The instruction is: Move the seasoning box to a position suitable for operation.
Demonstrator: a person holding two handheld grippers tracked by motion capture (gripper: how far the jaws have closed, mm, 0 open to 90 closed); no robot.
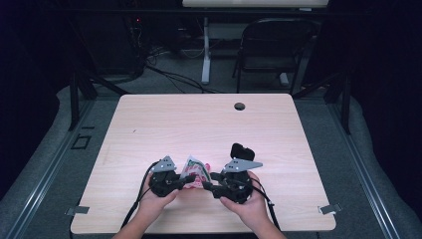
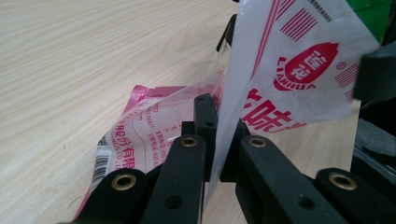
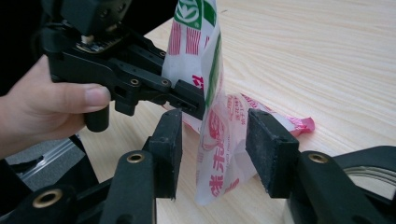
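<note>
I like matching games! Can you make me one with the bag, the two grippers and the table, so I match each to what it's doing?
Things:
1. left gripper
2. right gripper
3. plastic bag
4. table

States:
A. open, jaws either side of the bag
B. light wood, with a round hole near the far edge
C. shut, pinching the bag
D. white, pink and green, crumpled, held up between the grippers

Pairs: 1-C, 2-A, 3-D, 4-B

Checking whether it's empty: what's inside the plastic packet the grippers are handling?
The plastic packet looks flat and limp; its clear part shows printing, no contents. The left gripper pinches it; printed areas hide the rest.
</note>
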